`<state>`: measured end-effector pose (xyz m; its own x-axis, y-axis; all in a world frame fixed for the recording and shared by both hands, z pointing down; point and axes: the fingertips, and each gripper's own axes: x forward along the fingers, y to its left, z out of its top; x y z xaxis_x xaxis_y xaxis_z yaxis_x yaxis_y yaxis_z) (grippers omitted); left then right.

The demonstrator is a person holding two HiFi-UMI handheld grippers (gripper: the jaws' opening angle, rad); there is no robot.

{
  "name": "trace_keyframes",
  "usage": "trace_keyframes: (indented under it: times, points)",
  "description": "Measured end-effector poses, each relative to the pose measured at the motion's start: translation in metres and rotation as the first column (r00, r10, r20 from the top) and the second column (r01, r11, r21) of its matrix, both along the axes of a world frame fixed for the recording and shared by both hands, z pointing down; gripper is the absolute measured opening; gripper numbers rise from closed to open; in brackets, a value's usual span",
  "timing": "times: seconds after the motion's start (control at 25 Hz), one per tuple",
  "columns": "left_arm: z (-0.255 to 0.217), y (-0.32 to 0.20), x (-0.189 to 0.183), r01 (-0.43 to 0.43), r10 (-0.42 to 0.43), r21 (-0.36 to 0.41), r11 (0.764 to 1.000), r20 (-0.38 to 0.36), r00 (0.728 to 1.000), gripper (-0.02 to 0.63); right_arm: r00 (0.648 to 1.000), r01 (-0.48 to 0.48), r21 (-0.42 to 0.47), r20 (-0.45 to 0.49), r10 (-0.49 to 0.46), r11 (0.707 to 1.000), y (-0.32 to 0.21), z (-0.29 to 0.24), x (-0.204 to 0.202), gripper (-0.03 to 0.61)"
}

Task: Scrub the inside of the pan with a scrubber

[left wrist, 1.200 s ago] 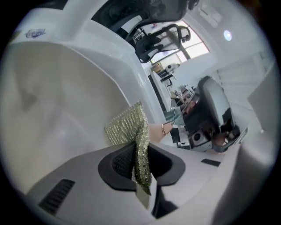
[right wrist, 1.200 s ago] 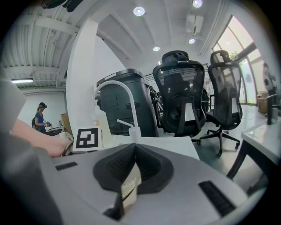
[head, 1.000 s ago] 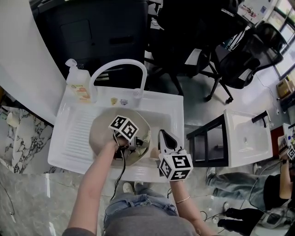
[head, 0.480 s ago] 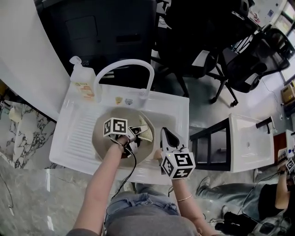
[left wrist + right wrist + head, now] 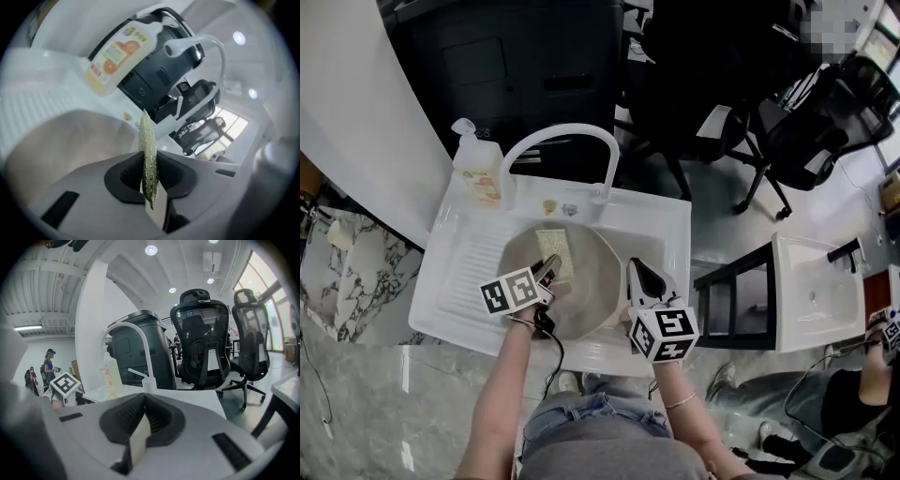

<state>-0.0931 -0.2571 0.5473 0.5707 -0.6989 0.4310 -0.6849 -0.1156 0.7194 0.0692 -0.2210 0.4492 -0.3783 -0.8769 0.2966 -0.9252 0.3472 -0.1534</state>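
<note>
- Head view: the round beige pan point(image 5: 591, 291) sits in the basin of the white moulded sink point(image 5: 455, 281), below the white arched tap point(image 5: 558, 136).
- The left claw point(image 5: 548, 269) reaches in over the pan's near-left side. It holds the thin yellow-green scrubber pad point(image 5: 553, 248) by its near edge.
- The pad extends over the far half of the pan's inside. We cannot tell from here whether it presses on the metal or hangs just above it.
- The right claw point(image 5: 635, 274) is just beside the pan's right rim. We cannot tell whether it touches the rim.
- Left gripper view: the left claw point(image 5: 149, 180) is clamped on the scrubber pad point(image 5: 147, 140), which we see edge-on and upright. Most of the pad stands out beyond the tips.
- The pan point(image 5: 61, 140) curves away below and to the left. The clear soap bottle with an orange label point(image 5: 117, 56) stands behind it on the sink's edge.
- Right gripper view: the right claw point(image 5: 140, 427) has its jaws together with nothing between them. It looks across the sink at the tap point(image 5: 136, 341) and the black mesh office chairs point(image 5: 204, 341).
- Handling, as we judge it: the pad looks light, thin and floppy. With only one edge held, its free part will likely fold when pushed flat, so a deeper hold nearer its middle should give firmer pressure.
- The pan looks stiff and smooth, and it may slide or turn in the basin under scrubbing. We would steady it at the right rim.
</note>
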Motion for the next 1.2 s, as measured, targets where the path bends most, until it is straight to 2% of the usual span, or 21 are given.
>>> trace_keyframes:
  times: [0.12,0.2,0.24,0.32,0.44,0.52,0.64,0.8,0.88,1.12,1.2]
  points:
    - [-0.003,0.009,0.013,-0.142,0.134,0.036,0.989,0.168,0.977,0.067,1.000,-0.013,-0.002,0.002,0.013,1.000,0.001,0.000,0.007,0.011]
    - [-0.002,0.018,0.035,-0.281,0.266,0.035,0.959,0.232,0.936,0.067,1.000,-0.021,-0.004,0.004,0.021,1.000,0.001,0.001,0.011,0.011]
    - [-0.001,0.025,0.048,-0.358,0.341,0.023,0.934,0.247,0.907,0.067,1.000,-0.024,-0.004,0.005,0.024,1.000,0.001,0.001,0.013,0.011]
    - [0.006,0.042,0.074,-0.497,0.487,-0.021,0.867,0.244,0.839,0.067,0.999,-0.032,-0.003,0.007,0.032,0.999,0.002,0.001,0.017,0.011]
    - [0.021,0.060,0.099,-0.627,0.633,-0.099,0.773,0.201,0.748,0.067,0.999,-0.044,-0.006,0.008,0.044,0.999,0.001,0.002,0.025,0.011]
    - [0.032,0.063,0.106,-0.651,0.666,-0.143,0.745,0.188,0.722,0.067,0.999,-0.050,-0.009,0.009,0.050,0.999,0.000,0.004,0.028,0.011]
    - [0.050,0.058,0.102,-0.634,0.665,-0.203,0.746,0.187,0.723,0.067,0.998,-0.059,-0.014,0.011,0.059,0.998,-0.001,0.005,0.034,0.011]
    - [0.073,0.045,0.085,-0.570,0.618,-0.246,0.784,0.223,0.754,0.066,0.998,-0.058,-0.022,0.010,0.058,0.998,-0.005,0.009,0.037,0.011]
    - [0.083,0.039,0.080,-0.541,0.598,-0.260,0.799,0.258,0.759,0.066,0.998,-0.055,-0.026,0.009,0.055,0.998,-0.008,0.012,0.037,0.011]
    - [0.103,0.021,0.072,-0.481,0.568,-0.302,0.823,0.411,0.713,0.067,0.999,-0.042,-0.036,0.007,0.042,0.998,-0.015,0.015,0.033,0.011]
    - [0.105,0.016,0.069,-0.458,0.552,-0.308,0.834,0.442,0.707,0.067,0.999,-0.037,-0.039,0.003,0.037,0.999,-0.017,0.016,0.031,0.011]
